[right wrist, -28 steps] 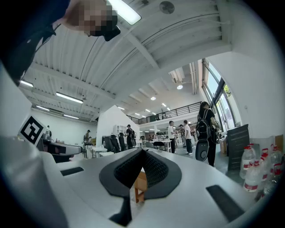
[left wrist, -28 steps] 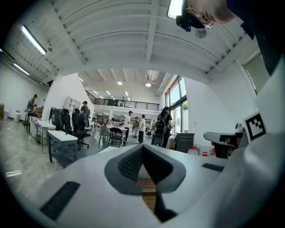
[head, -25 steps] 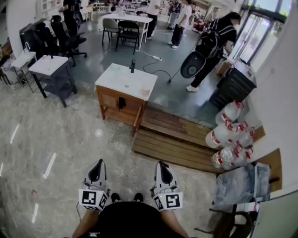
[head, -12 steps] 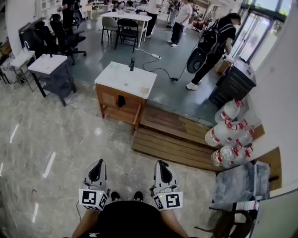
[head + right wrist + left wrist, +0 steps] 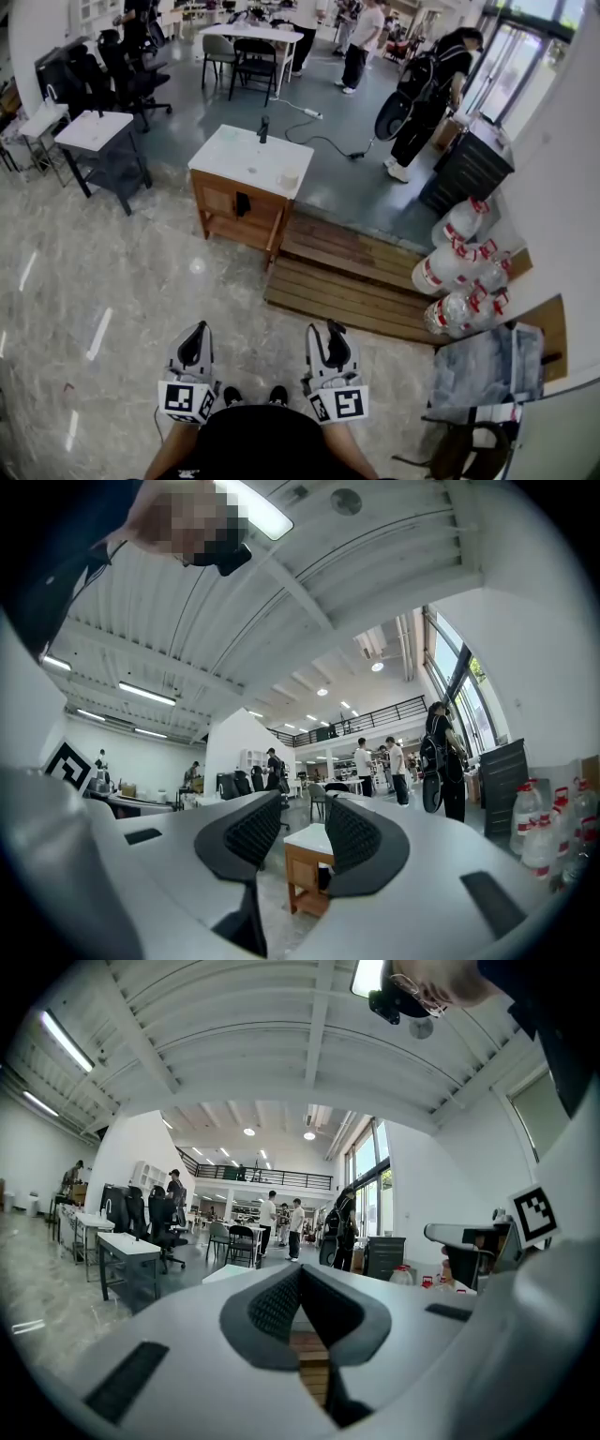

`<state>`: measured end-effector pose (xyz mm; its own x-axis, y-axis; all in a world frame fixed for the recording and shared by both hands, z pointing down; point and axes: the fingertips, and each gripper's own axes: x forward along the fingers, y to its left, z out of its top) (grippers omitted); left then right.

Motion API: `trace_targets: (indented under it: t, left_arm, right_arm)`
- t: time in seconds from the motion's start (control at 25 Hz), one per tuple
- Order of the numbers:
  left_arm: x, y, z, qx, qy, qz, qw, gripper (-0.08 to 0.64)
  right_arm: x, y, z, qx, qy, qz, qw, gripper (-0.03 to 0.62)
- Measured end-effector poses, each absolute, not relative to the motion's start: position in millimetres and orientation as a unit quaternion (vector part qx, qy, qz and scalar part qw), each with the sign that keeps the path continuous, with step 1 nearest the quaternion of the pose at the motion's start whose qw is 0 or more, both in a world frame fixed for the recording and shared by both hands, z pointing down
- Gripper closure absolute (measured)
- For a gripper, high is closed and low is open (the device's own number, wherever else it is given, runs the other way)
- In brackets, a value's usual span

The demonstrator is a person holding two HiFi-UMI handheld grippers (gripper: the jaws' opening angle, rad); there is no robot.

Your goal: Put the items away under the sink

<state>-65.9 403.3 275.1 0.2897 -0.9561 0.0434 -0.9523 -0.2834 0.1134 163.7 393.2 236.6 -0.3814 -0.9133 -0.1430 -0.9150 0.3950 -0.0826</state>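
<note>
The sink cabinet point(image 5: 246, 184), wood with a white top and a black faucet point(image 5: 263, 129), stands a few steps ahead of me on the floor. A small pale cup point(image 5: 290, 177) sits on its top and a dark item point(image 5: 242, 204) hangs on its front. Both grippers are held close to my body, far from the cabinet. My left gripper point(image 5: 194, 341) point(image 5: 300, 1274) is shut with nothing in it. My right gripper point(image 5: 329, 334) point(image 5: 302, 825) is open and empty; the cabinet point(image 5: 306, 874) shows through the gap between its pads.
A low wooden platform point(image 5: 349, 277) lies right of the cabinet. Large water bottles point(image 5: 457, 272) are piled against the right wall beside a black cabinet point(image 5: 467, 172). A person with a backpack point(image 5: 427, 92) stands beyond. A grey table point(image 5: 97, 141) and office chairs stand at left.
My right gripper's jaws have spread apart; one second ago they looked shut. The person with the backpack has stepped a little farther away. The left gripper has not moved.
</note>
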Motion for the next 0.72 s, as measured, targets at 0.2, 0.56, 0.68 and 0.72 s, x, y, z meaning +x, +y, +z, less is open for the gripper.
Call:
trace_targets:
  t: [0.2, 0.56, 0.68, 0.72]
  left_arm:
    - [-67.3, 402.0, 277.8, 0.802, -0.594, -0.016, 0.057, 0.555]
    - [-68.4, 399.1, 281.0, 0.806, -0.588, -0.006, 0.063, 0.555]
    - [-72.4, 397.3, 283.1, 0.808, -0.586, -0.004, 0.062, 0.555]
    - [-74.2, 396.4, 281.9, 0.808, -0.587, -0.004, 0.062, 0.555]
  right_arm:
    - [164.6, 391.4, 237.8, -0.550, 0.831, 0.002, 0.086, 0.396]
    - [158.8, 386.1, 236.2, -0.533, 0.842, -0.004, 0.087, 0.212]
    - [156.2, 384.0, 234.7, -0.530, 0.843, -0.005, 0.091, 0.163]
    - [155.4, 383.2, 234.3, -0.530, 0.843, -0.005, 0.091, 0.155]
